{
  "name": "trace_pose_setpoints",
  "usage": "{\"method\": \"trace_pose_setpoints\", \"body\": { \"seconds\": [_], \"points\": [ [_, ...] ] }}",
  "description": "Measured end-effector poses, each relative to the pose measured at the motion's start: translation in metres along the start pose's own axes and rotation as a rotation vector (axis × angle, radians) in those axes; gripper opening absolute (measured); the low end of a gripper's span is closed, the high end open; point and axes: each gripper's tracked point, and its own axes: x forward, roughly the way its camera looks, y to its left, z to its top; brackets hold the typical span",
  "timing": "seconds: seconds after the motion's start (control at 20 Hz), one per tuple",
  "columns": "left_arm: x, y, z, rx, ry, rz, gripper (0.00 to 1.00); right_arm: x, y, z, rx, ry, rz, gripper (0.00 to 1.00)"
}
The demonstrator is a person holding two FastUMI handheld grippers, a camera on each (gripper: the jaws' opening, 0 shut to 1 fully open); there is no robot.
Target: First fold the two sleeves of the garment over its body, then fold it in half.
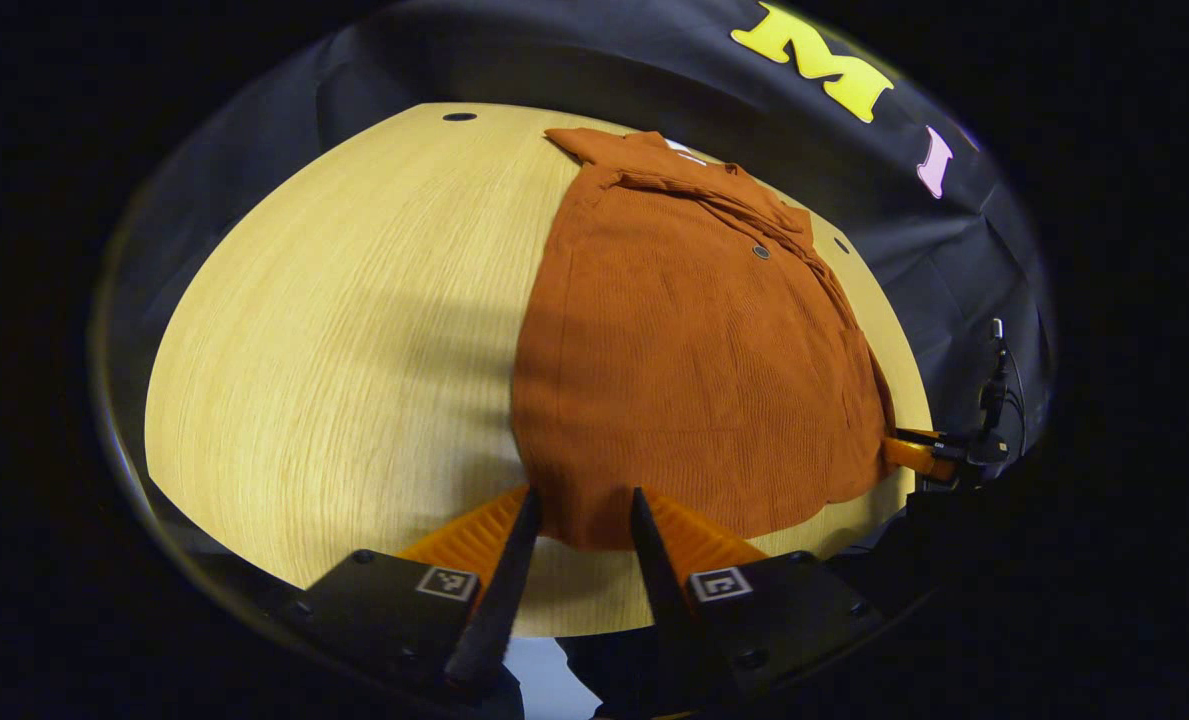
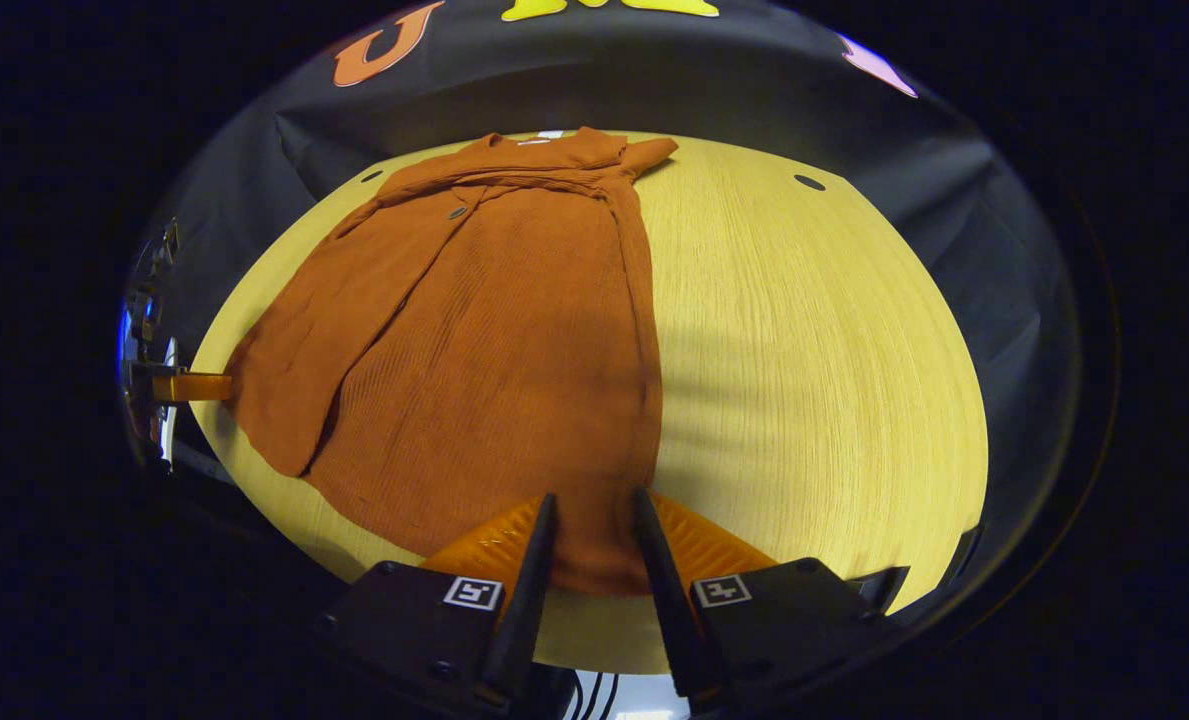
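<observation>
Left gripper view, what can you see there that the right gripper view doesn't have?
Left gripper view: the right tool is far off on the right, by the edge of the orange shirt, with a dark cable above it. Right gripper view: the left tool is far off on the left, by the shirt's edge. Both: the shirt lying on the wooden table, a dark button, and the near hem between that view's own open tool.

— What's holding everything up?
— A pale wooden table [image 1: 354,330], grain running across it, with small dark round holes [image 2: 809,182] near its far edge.
— And on top of it?
— A rust-orange shirt [image 1: 684,350], spread flat, its collar toward the far edge.
</observation>
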Motion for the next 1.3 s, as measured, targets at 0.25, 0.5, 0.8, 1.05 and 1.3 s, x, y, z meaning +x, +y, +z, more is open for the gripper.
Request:
{"method": "trace_pose_setpoints", "body": {
  "seconds": [0.25,0.5,0.8,1.05,1.3],
  "points": [
    [0.001,0.0,0.009,0.036,0.008,0.002,0.07,0.002,0.002,0.009,0.082,-0.018,0.045,0.16],
    [-0.01,-0.017,0.041,0.134,-0.072,0.01,0.03,-0.007,0.001,0.027,0.117,-0.046,0.071,0.03],
    [-0.025,-0.043,0.096,0.186,-0.177,-0.031,0.03,-0.028,0.002,0.1,0.129,-0.178,0.112,0.03],
    [-0.035,-0.051,0.161,0.206,-0.282,-0.05,0.03,-0.039,-0.003,0.159,0.074,-0.259,0.109,0.03],
    [-0.047,-0.057,0.219,0.238,-0.363,-0.058,0.03,-0.05,-0.01,0.223,0.065,-0.356,0.101,0.02]
  ]
}}
